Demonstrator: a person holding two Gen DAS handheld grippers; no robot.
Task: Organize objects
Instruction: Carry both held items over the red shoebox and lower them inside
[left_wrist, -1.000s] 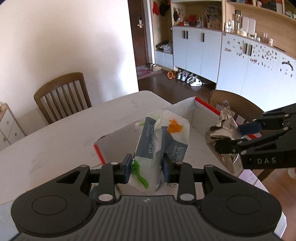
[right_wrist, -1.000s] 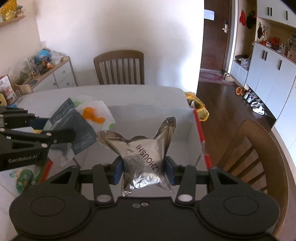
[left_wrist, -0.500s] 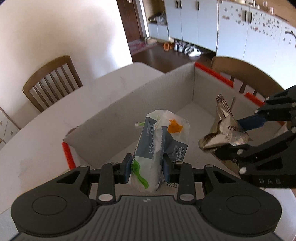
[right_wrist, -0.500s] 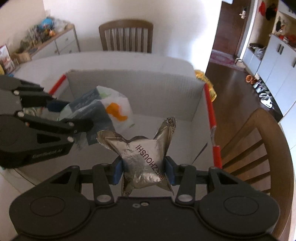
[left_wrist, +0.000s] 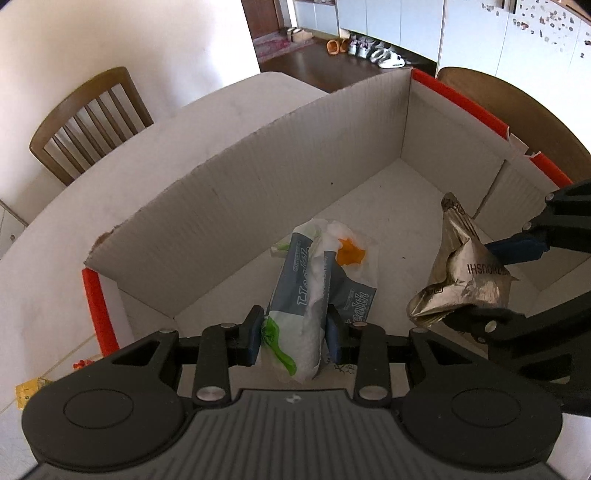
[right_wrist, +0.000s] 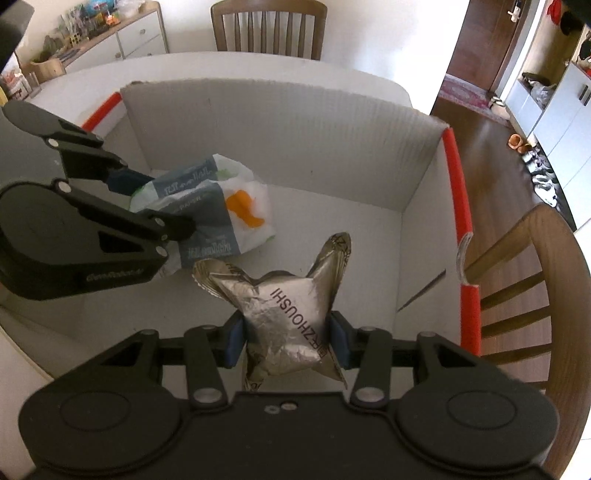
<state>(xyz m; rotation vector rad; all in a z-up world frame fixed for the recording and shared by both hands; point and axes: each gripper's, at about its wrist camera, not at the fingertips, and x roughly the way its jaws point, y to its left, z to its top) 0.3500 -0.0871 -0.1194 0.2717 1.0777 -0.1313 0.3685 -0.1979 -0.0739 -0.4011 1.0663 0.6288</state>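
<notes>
A white cardboard box (left_wrist: 258, 192) with red edge strips sits open on the table. My left gripper (left_wrist: 293, 328) holds a white and grey tissue pack (left_wrist: 317, 280) low inside the box, the pack's far end at the box floor. Its jaws are opening, with the pack still between the pads. To the right, my right gripper (left_wrist: 491, 284) is shut on a crumpled silver foil pouch (left_wrist: 465, 280) above the box floor. In the right wrist view the foil pouch (right_wrist: 288, 306) fills the right gripper (right_wrist: 286, 339), and the left gripper (right_wrist: 155, 203) with the tissue pack (right_wrist: 221, 206) is at left.
The box (right_wrist: 295, 122) stands on a pale table (left_wrist: 55, 258). One wooden chair (left_wrist: 88, 118) is behind the table and another (right_wrist: 535, 295) is beside the box's right wall. Small yellow and red bits (left_wrist: 26, 387) lie on the table left of the box.
Both grippers have come down and tilted downward into the box, each carrying its pack. The tissue pack now reaches the box floor.
</notes>
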